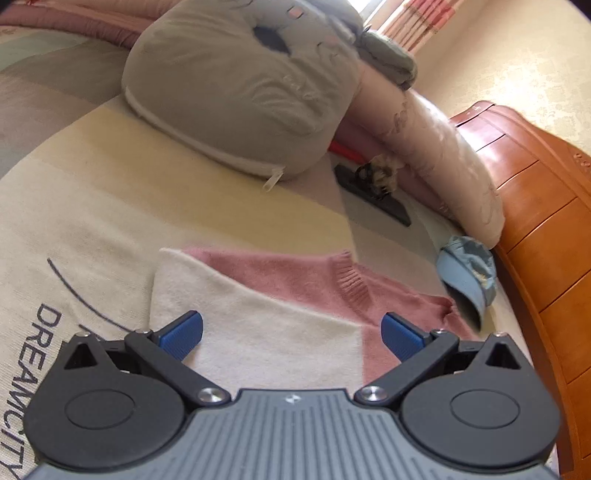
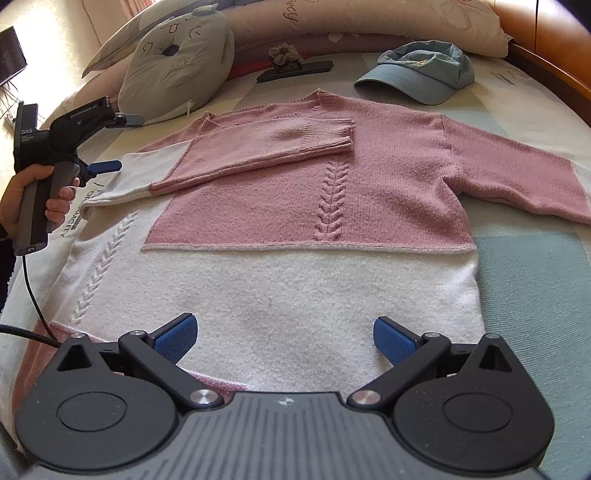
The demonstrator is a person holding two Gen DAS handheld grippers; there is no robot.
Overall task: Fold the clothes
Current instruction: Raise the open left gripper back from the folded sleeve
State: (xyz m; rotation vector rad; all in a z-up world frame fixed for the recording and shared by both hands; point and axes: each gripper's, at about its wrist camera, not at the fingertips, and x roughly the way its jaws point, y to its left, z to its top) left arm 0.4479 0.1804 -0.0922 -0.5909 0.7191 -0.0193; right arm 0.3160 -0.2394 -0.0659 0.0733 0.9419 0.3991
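Sweater [image 2: 280, 206] lies flat on the bed [image 2: 532, 288], one sleeve [image 2: 266, 147] folded across. Both jaws stand released: left hand-held gripper [image 1: 291, 334], right hand-held gripper [image 2: 286, 339]. If you pinch only one knit layer, the fold may drag askew.

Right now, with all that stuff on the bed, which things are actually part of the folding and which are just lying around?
Part of the job:
- pink and white sweater
- left gripper, jaws open
- right gripper, jaws open

Just lying about:
- blue cap
- grey cat cushion
- black hair clip
- long pink pillow
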